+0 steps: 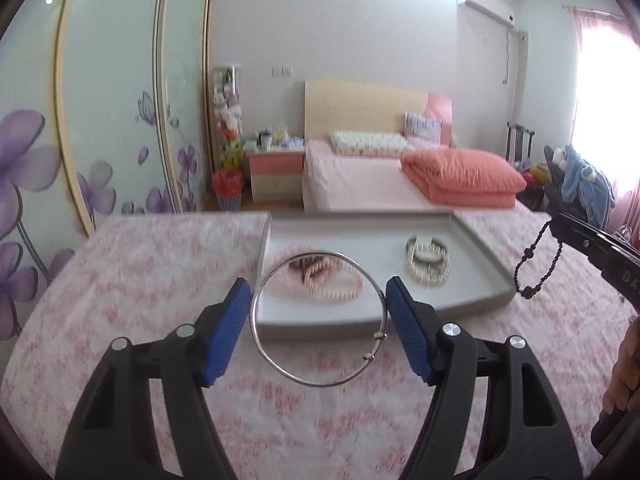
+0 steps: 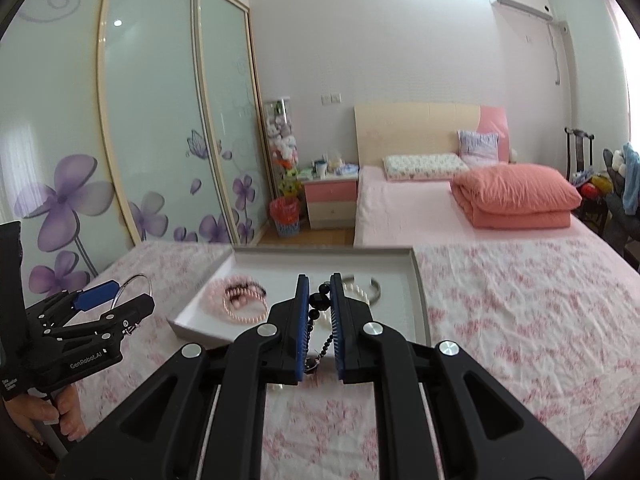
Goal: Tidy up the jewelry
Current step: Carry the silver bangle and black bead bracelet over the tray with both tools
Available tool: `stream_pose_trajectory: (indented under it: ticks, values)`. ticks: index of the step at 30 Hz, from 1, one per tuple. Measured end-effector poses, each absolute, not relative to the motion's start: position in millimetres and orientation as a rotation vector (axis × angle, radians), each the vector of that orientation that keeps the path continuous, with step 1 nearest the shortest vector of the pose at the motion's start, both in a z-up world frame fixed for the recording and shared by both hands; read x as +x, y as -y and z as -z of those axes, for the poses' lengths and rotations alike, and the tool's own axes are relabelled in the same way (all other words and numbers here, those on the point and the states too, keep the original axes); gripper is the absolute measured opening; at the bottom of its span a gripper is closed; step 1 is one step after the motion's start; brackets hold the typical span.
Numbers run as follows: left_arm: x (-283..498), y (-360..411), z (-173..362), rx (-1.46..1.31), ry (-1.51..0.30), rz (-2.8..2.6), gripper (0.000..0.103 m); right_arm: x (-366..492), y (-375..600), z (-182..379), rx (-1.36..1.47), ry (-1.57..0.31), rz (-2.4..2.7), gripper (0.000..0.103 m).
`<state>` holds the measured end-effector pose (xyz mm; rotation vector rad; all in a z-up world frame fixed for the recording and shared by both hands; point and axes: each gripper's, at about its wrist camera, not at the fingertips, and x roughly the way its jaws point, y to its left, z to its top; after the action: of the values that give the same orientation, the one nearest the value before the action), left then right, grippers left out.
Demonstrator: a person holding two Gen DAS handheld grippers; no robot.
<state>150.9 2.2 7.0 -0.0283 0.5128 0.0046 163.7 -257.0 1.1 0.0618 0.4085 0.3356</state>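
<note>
My left gripper (image 1: 318,284) is shut on a thin silver bangle (image 1: 316,385), its blue pads pressing the ring's left and right sides, held above the near edge of a grey tray (image 1: 360,322). In the tray lie pink bead bracelets (image 1: 332,292) and a pearl bracelet with a metal cuff (image 1: 428,260). My right gripper (image 2: 320,280) is shut on a black bead bracelet (image 2: 320,300) that dangles between its pads, over the tray (image 2: 422,304). From the left wrist view that bracelet (image 1: 536,264) hangs from the right gripper (image 1: 568,226) beside the tray's right side.
The tray sits on a table covered with pink floral cloth (image 2: 520,320). Behind it stand a bed with a folded salmon quilt (image 2: 516,196), a nightstand (image 2: 330,200) and sliding wardrobe doors (image 2: 160,120). A person's hand (image 2: 60,412) holds the left gripper's handle.
</note>
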Motion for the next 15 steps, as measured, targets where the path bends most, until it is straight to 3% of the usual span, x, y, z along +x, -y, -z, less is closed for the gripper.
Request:
stream_pose_trajectory:
  ticks: [15]
  values:
    - [182.4, 21.7, -34.2, 0.003, -0.369, -0.035, 0.068, 194.5, 245.5, -26.3, 0.080, -0.289, -0.321, 0.012]
